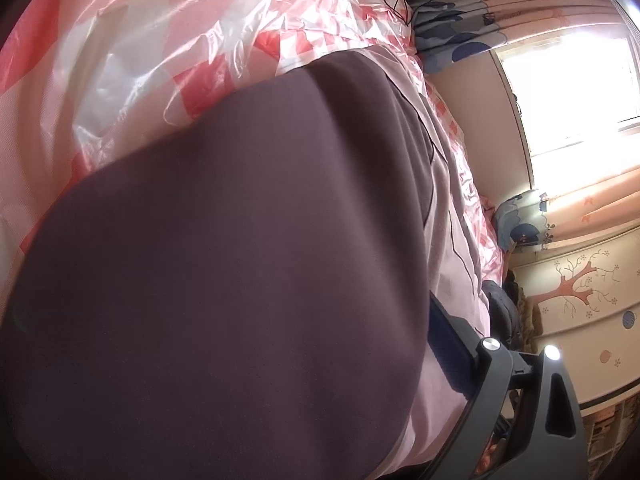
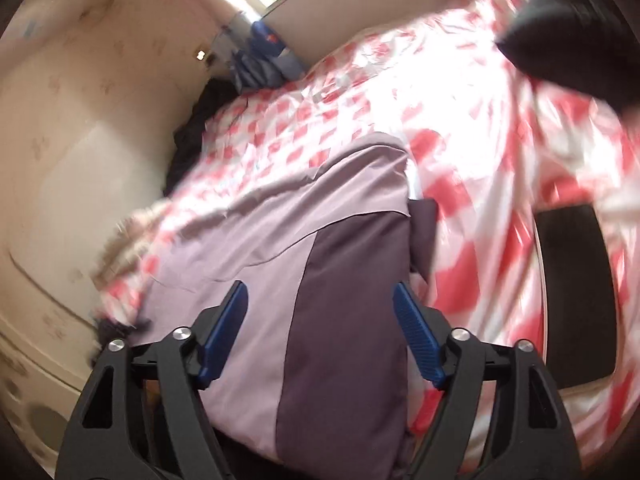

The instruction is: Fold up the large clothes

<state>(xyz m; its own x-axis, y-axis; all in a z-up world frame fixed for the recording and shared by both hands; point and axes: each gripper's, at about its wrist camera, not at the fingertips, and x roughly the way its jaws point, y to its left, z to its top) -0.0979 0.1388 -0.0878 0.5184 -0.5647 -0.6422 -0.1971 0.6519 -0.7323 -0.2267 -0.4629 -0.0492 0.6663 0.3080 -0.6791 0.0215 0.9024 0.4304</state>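
Note:
A two-tone garment [image 1: 240, 260], lilac and dark purple, lies folded on a bed with a red-and-white checked cover [image 1: 160, 60] under clear plastic. In the left wrist view the dark purple cloth fills most of the picture and hides one finger of my left gripper [image 1: 320, 312]. The other finger [image 1: 452, 356] stands far out to the right beside the lilac edge, so the jaws are wide apart. In the right wrist view my right gripper [image 2: 319, 288] is open just above the garment [image 2: 280, 220], with nothing pressed between its blue pads [image 2: 418, 332]. This view is blurred.
The checked cover [image 2: 480, 140] spreads beyond the garment. A flat black object [image 2: 572, 292] lies on the bed at the right, with a dark blurred shape [image 2: 568, 28] above it. A bright window [image 1: 568, 80], a tree-painted cabinet [image 1: 580, 292] and dark clothes [image 1: 500, 312] border the bed.

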